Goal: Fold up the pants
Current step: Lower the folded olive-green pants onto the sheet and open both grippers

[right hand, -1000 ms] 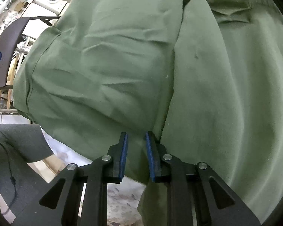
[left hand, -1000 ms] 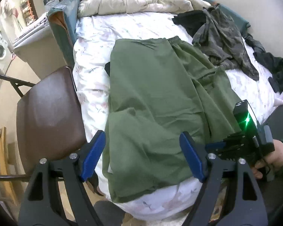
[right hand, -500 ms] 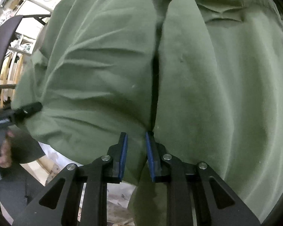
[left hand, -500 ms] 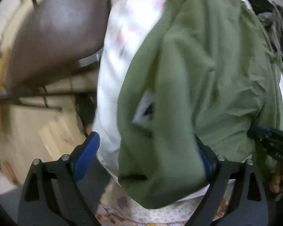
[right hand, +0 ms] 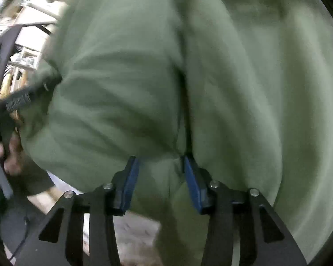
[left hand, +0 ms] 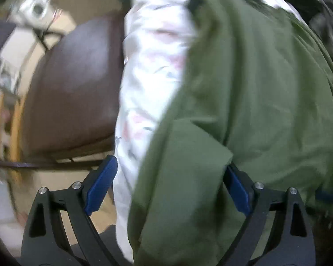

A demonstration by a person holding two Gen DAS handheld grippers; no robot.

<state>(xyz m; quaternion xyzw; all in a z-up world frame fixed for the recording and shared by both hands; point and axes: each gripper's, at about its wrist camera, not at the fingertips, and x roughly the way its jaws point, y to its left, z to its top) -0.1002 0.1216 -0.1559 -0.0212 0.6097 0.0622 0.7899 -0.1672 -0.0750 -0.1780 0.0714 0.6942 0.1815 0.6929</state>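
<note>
Olive green pants [left hand: 255, 93] lie on a bed with a white floral sheet [left hand: 148, 73]; one leg hem hangs over the bed's near edge. My left gripper [left hand: 166, 184] is open wide, with the hanging hem between its blue pads. In the right wrist view the pants [right hand: 233, 77] fill the frame, bunched into two folds. My right gripper [right hand: 159, 177] has its jaws partly apart with green cloth between the pads [right hand: 131, 177]. The other hand and its tool [right hand: 17, 102] show at the left of that view. Both views are blurred.
A brown chair seat [left hand: 73, 93] stands left of the bed, close to its edge. Dark clothes [left hand: 322, 22] lie at the bed's far right. A washing machine [left hand: 35, 8] is in the far left background. Floor shows below the bed edge.
My left gripper dropped low at the bed's near edge, and the pants hem now sits between its pads. My right gripper's jaws widened from nearly shut, and the cloth in front bunched up.
</note>
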